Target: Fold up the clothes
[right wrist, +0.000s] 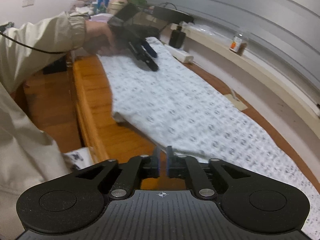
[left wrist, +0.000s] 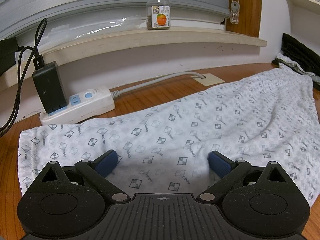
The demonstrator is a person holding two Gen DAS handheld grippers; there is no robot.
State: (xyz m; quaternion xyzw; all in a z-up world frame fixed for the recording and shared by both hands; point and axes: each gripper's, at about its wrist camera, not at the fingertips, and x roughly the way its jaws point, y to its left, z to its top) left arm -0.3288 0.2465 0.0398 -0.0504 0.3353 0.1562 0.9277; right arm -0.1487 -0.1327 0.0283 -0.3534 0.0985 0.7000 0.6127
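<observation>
Your left tool point(left wrist: 163, 160): pads spread wide, poised over the near edge of the cloth, gripping nothing. Your right tool point(right wrist: 163, 160): pads drawn narrow with a slim gap, empty, at the cloth's near edge. Cloth point(left wrist: 180, 132): white, printed with small checks, laid flat lengthwise on the wooden counter point(left wrist: 8, 156). Power strip point(left wrist: 84, 106): just beyond the cloth, black charger point(left wrist: 49, 88) plugged in. Jar point(left wrist: 159, 10): upright on the windowsill point(left wrist: 200, 38).

Each gripper point(left wrist: 163, 160) is built of black plastic linkages with silver pivot screws and blue ribbed pads point(left wrist: 106, 163); a beige sleeve point(right wrist: 40, 46) is worn.
</observation>
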